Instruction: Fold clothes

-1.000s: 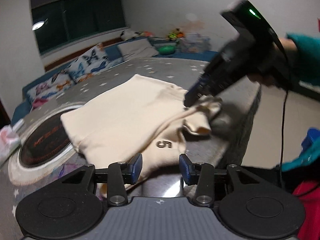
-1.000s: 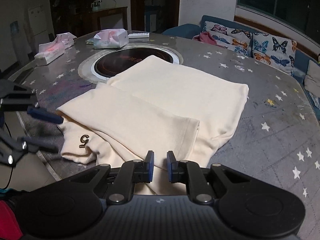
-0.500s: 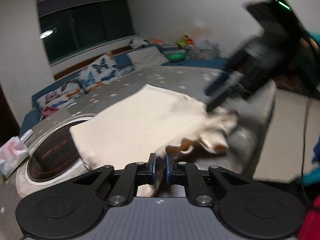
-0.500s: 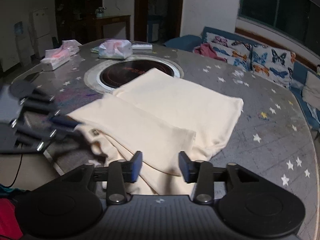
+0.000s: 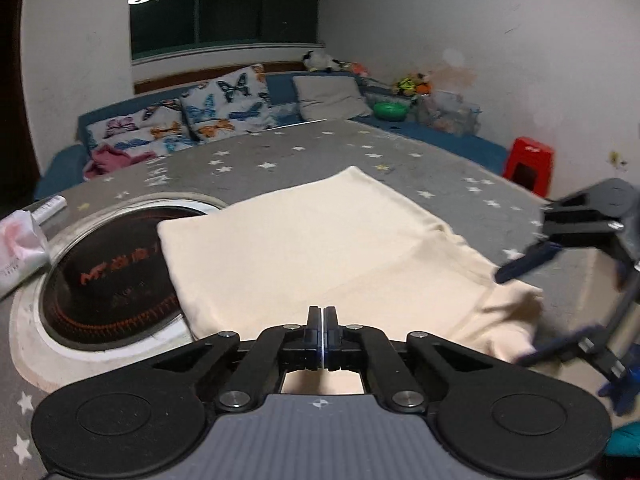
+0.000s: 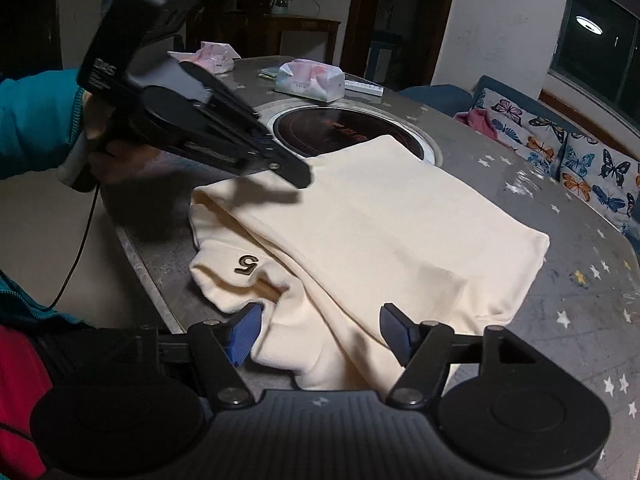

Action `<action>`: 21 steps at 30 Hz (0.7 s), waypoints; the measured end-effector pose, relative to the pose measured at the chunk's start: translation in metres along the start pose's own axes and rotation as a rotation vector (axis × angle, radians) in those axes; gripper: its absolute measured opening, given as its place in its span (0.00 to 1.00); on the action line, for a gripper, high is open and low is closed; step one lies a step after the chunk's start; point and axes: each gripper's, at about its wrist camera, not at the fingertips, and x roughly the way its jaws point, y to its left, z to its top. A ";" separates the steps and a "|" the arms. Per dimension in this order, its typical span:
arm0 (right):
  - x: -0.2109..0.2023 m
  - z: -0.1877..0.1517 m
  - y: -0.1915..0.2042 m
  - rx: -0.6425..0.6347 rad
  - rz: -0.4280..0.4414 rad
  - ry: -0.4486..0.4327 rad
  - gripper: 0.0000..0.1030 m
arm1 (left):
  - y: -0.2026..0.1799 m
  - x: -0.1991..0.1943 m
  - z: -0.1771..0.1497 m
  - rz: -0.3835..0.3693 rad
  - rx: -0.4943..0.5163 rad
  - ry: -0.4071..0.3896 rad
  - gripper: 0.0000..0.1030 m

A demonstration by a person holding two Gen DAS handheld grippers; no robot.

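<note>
Closed left gripper (image 5: 322,330) fingers fully, apparently empty; right gripper (image 6: 320,332) fingers opening astride cream garment (image 6: 380,216), releasing its fold onto desk (image 6: 580,304).

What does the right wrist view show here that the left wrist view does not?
Only the right wrist view shows the dark number 5 on the cream garment, a tissue pack beyond the cooktop, and the hand holding the left gripper. Only the left wrist view shows the red stool, the green bowl and the left gripper shut, with no cloth between its pads. Both share the garment, the round cooktop, the star-patterned table and the right gripper, its jaws opening.
</note>
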 end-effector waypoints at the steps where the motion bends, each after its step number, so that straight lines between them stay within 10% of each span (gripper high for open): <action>1: -0.001 0.000 -0.002 0.003 0.000 0.001 0.65 | -0.003 -0.006 -0.003 -0.002 0.019 -0.001 0.04; 8: 0.003 0.000 -0.013 0.027 0.002 0.012 0.65 | -0.038 -0.039 -0.039 -0.066 0.194 0.005 0.44; 17: 0.000 0.003 -0.010 0.018 0.002 0.004 0.66 | -0.073 -0.034 -0.068 -0.025 0.397 0.013 0.43; 21: -0.004 0.003 -0.007 0.016 0.003 -0.004 0.67 | -0.078 -0.028 -0.066 0.006 0.404 -0.036 0.20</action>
